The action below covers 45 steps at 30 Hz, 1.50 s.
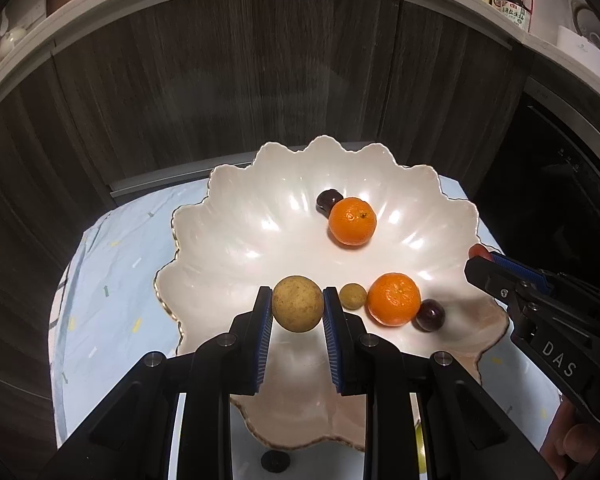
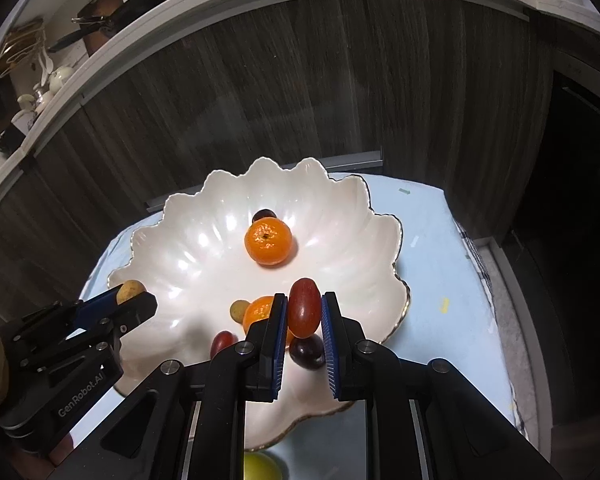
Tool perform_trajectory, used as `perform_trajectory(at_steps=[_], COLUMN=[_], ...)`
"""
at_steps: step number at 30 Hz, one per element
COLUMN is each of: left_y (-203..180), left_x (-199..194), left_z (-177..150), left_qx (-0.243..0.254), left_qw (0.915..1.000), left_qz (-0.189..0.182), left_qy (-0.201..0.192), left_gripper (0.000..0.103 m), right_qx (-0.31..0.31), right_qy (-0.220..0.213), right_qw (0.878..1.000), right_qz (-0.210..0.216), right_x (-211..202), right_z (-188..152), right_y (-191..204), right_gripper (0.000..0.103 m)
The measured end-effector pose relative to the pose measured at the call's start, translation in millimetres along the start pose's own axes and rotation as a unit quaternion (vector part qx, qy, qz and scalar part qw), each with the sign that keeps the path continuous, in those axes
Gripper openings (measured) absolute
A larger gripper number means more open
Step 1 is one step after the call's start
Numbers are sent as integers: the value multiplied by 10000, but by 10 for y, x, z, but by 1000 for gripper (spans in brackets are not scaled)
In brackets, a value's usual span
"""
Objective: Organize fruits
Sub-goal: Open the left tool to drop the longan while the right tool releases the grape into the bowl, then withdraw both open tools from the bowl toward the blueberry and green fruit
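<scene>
The right gripper (image 2: 304, 314) clamps a red oval grape (image 2: 304, 312) at lower centre, above the scalloped white bowl (image 2: 180, 240); a mandarin (image 2: 268, 241) sits mid-frame. At lower left, the left gripper (image 2: 134, 300) grips a tan round fruit (image 2: 129, 290).

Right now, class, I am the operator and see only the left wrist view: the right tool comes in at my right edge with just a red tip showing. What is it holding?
Observer: The right tool is shut on an oblong red fruit, shown whole in the right wrist view.
Operator: Is any fruit on the plate missing from my view?
Observer: Yes, a smaller red fruit lies near the front of the white plate.
Operator: What sits by the held fruit?
Observer: In the right wrist view, a dark grape shows just below it, and the nearer mandarin is partly hidden behind the tool's finger.
</scene>
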<state>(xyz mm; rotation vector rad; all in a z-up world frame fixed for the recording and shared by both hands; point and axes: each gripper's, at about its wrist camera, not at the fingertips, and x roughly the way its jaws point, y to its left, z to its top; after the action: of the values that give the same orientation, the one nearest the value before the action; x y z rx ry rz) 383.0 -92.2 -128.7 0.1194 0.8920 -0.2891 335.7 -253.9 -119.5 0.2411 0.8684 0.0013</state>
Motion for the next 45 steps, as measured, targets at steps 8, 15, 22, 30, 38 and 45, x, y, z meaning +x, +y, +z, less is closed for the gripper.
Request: perform_trajectory(at_steps=[8, 15, 22, 30, 38, 45], left_y=[-8, -18, 4, 1, 19, 55], left_x=[111, 112, 88, -5, -189, -384], left_z=[-15, -38, -64, -78, -116, -170], left_qx=[-18, 13, -21, -82, -141, -158], left_qw=[9999, 9998, 9998, 9998, 9998, 9997], left_qz=[-38, -34, 65, 122, 145, 175], left_qy=[146, 175, 173, 102, 2, -72], left_gripper=[26, 43, 53, 64, 71, 71], right_qx=[-14, -37, -31, -5, 4, -1], right_qy=[87, 154, 103, 51, -59, -135], right_qw=[9999, 9998, 9996, 9996, 9994, 9993], right_qz=[-91, -109, -260, -274, -334, -349], right_x=[87, 93, 56, -17, -191, -349], right_z=[-3, -6, -11, -21, -37, -68], right_y=[-23, -13, -17, -21, 30, 110], right_gripper=[18, 19, 43, 54, 58, 58])
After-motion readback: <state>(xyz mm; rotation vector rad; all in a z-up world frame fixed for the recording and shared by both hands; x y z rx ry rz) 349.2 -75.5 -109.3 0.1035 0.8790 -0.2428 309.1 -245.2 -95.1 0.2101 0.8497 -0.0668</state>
